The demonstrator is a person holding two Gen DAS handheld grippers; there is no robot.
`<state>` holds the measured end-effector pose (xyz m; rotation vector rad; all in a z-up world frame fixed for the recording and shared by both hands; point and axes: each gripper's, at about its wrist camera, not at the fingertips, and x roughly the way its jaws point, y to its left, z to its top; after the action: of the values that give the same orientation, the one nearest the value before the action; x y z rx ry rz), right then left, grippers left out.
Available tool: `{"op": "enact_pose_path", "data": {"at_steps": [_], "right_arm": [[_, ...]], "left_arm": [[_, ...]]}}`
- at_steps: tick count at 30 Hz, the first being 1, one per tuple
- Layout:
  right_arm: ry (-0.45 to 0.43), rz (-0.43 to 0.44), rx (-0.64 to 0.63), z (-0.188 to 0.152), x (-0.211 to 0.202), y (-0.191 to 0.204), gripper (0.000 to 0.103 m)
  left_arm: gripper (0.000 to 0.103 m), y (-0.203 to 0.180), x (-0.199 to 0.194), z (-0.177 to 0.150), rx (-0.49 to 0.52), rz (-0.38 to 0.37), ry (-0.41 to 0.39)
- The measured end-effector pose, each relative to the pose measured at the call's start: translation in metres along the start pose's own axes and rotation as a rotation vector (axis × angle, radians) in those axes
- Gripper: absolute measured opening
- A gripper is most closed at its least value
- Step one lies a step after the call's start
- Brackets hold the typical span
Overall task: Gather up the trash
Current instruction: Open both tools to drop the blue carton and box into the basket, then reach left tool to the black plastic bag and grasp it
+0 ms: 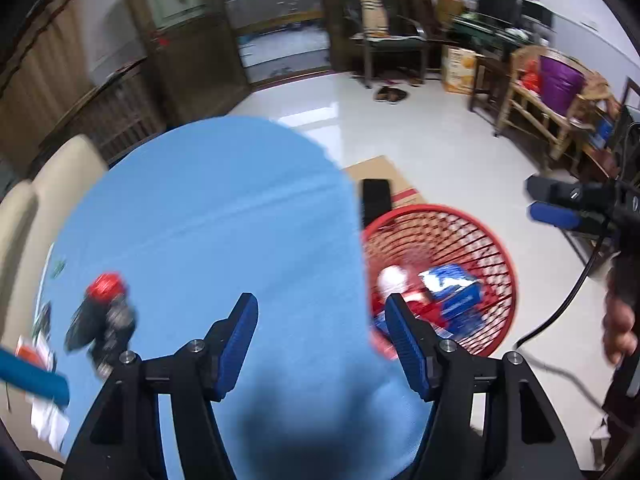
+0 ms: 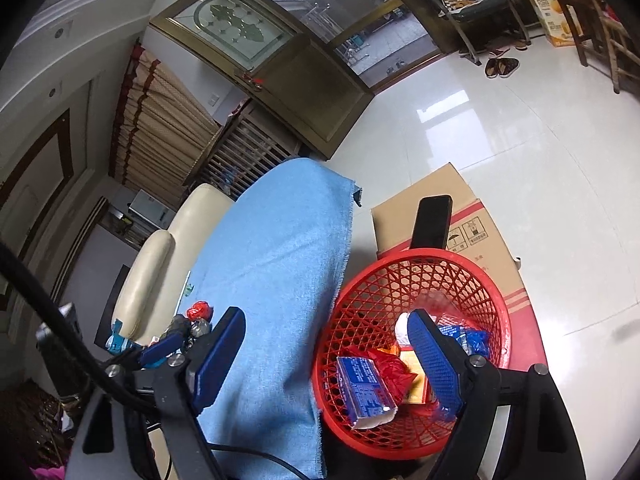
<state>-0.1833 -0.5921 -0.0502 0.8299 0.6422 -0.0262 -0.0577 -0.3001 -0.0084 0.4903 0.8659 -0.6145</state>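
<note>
A red mesh basket (image 1: 496, 248) (image 2: 408, 268) stands right of the blue-clothed table (image 1: 208, 224) (image 2: 276, 264). It holds a blue-and-white carton (image 2: 364, 392), red wrappers, a white crumpled piece and a blue packet (image 1: 452, 288). On the table's left lies dark crumpled trash with a red top (image 1: 104, 312) (image 2: 196, 320). My left gripper (image 1: 320, 320) is open and empty over the table's right edge. My right gripper (image 2: 324, 340) is open and empty, between table and basket; it also shows in the left wrist view (image 1: 556, 208).
A cardboard box (image 2: 460, 220) with a black phone (image 2: 434, 220) on it sits behind the basket. Cream chairs (image 2: 160, 264) stand left of the table. More scraps and a blue item (image 1: 32, 376) lie at the table's left. Chairs and shelves line the far wall.
</note>
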Motion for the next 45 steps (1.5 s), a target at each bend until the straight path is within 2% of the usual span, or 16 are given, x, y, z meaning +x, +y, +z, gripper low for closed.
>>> {"op": "enact_pose_path", "data": {"at_steps": [10, 15, 19, 23, 28, 32, 37, 40, 45], "right_arm": [[0.100, 0.009, -0.054, -0.015, 0.032, 0.027, 0.086], [0.147, 0.013, -0.126, -0.023, 0.052, 0.061, 0.086], [0.187, 0.017, -0.178, -0.031, 0.069, 0.087, 0.086], [0.237, 0.015, -0.223, -0.044, 0.087, 0.110, 0.086], [0.285, 0.001, -0.255, -0.056, 0.102, 0.126, 0.086], [0.307, -0.009, -0.255, -0.059, 0.110, 0.132, 0.086], [0.324, -0.023, -0.277, -0.064, 0.119, 0.143, 0.086], [0.337, -0.034, -0.303, -0.065, 0.129, 0.153, 0.086], [0.357, -0.020, -0.386, -0.064, 0.159, 0.189, 0.086]], "left_arm": [[0.069, 0.114, -0.027, -0.075, -0.265, 0.223, 0.001], [0.069, 0.171, -0.032, -0.103, -0.405, 0.290, 0.009], [0.071, 0.205, -0.028, -0.109, -0.478, 0.300, -0.009], [0.072, 0.227, -0.008, -0.105, -0.483, 0.284, -0.019], [0.072, 0.248, 0.024, -0.093, -0.498, 0.198, -0.014], [0.072, 0.257, 0.058, -0.079, -0.471, 0.128, 0.037], [0.072, 0.262, 0.087, -0.085, -0.476, 0.050, 0.075], [0.042, 0.261, 0.090, -0.094, -0.490, 0.000, 0.053], [0.034, 0.262, 0.070, -0.108, -0.518, -0.036, -0.008]]}}
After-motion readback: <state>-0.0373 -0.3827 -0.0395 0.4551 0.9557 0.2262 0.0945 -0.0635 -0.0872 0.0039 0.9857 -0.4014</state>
